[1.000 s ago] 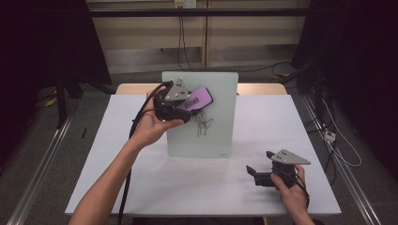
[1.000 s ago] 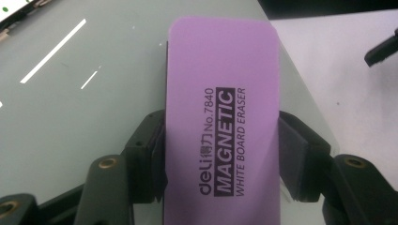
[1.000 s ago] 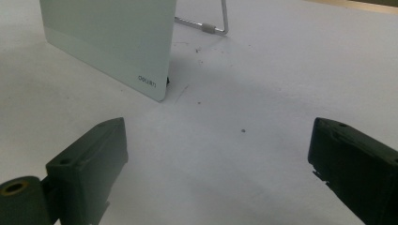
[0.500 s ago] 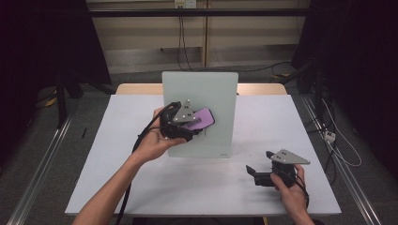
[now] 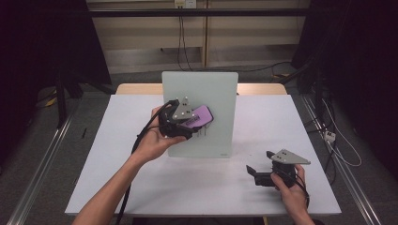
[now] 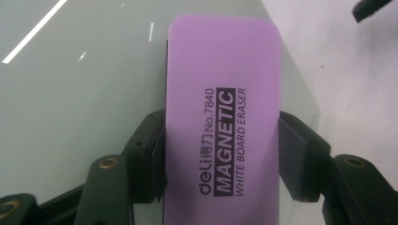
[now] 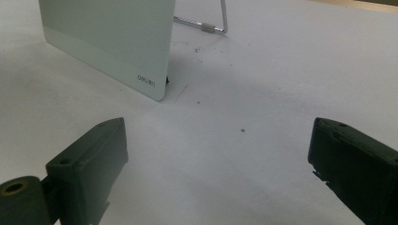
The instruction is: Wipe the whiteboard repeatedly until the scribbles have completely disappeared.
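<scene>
On the table (image 5: 141, 187), well ahead of the right tongs (image 5: 263, 171), stands the board (image 5: 206, 89), propped upright. Left tongs (image 5: 190, 123) are clamped on the purple eraser (image 6: 223, 117), its flat face against the glass beside some dark scribbles (image 5: 202, 133). Right tongs rest on the table, jaws wide apart, empty. Wiping looks underway; next, the eraser must sweep down over those marks, pressed flat.
</scene>
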Motion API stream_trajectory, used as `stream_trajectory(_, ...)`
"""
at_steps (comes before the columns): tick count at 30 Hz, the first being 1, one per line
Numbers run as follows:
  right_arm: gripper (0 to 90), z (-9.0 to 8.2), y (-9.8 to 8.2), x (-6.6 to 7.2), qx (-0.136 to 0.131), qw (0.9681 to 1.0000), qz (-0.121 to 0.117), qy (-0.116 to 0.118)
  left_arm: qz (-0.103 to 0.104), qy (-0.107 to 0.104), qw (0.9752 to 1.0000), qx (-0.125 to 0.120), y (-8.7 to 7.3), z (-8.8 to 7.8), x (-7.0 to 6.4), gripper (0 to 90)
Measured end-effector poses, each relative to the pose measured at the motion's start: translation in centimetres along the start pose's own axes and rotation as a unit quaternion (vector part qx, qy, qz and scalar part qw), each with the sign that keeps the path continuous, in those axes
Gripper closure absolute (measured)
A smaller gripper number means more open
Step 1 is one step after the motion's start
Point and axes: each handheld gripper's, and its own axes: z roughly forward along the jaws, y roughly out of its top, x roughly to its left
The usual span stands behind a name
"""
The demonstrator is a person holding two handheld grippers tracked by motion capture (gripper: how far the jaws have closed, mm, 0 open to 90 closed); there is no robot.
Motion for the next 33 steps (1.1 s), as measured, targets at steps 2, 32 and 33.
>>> stream_trajectory(2, 5.6, 0.0, 0.0, 0.0, 0.0, 1.0, 0.0, 0.001, -0.008, 0.005, 0.9999, -0.007, 0.4, -0.7, 0.9, 40.9)
stream_trajectory(32, 5.6, 0.1, 0.0, 0.1, 0.001, 1.0, 0.0, 0.0, 0.007, -0.024, 0.9992, 0.03, -1.9, 1.3, -1.6, 40.8)
stream_trajectory(33, 5.7, 0.1, 0.0, 0.1, 0.001, 1.0, 0.0, 0.001, 0.007, -0.021, 0.9992, 0.033, -1.8, 1.1, -1.5, 40.8)
